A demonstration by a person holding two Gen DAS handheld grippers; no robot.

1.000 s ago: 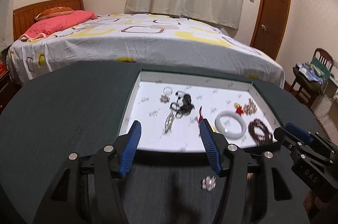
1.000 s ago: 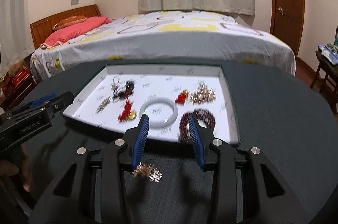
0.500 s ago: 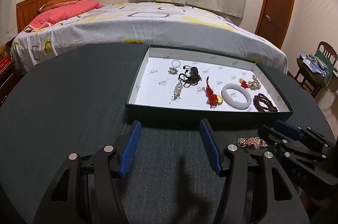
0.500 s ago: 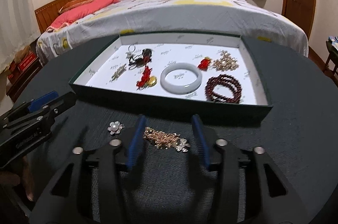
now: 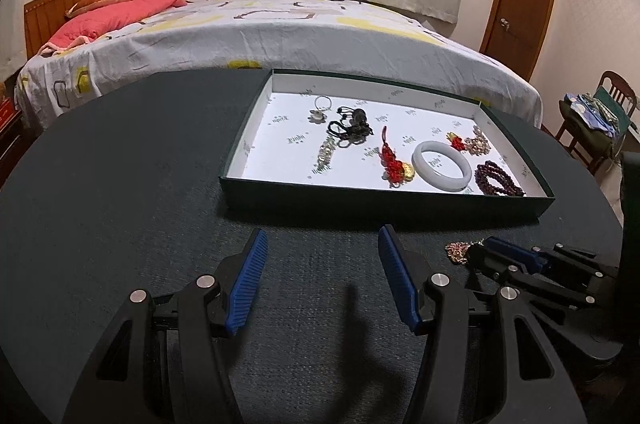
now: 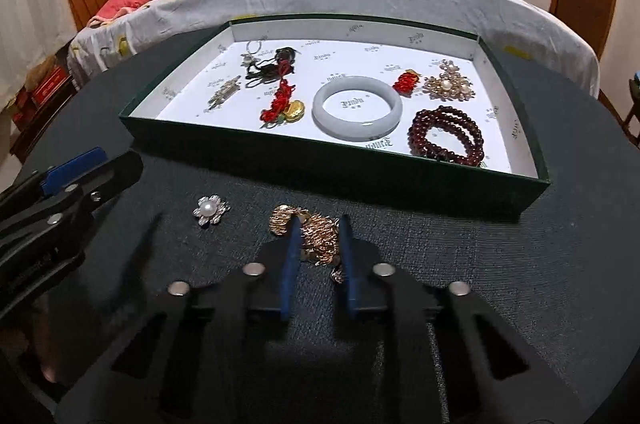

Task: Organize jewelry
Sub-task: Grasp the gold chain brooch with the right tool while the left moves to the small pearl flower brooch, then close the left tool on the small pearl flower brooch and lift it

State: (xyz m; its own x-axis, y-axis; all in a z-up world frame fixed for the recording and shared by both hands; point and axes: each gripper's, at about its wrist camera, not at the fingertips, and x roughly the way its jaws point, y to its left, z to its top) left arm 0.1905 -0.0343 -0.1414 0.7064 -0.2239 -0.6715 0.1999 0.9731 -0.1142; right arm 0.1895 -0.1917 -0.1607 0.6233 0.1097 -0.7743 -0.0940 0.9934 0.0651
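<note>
Right gripper (image 6: 318, 234) is down on the table, jaws closing around the gold chain (image 6: 316, 230), pads pressing it. Just left of them lies a pearl brooch (image 6: 210, 209). Ahead sits the green box (image 6: 336, 165), holding a white bangle (image 6: 357, 112), dark red beads (image 6: 448, 135), red charms and more. Left gripper (image 5: 320, 256) hangs open, nothing between.

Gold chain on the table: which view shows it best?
The right wrist view: the gold chain lies close up between the closing right claw. The left wrist view shows only its end poking out beside that claw.
</note>
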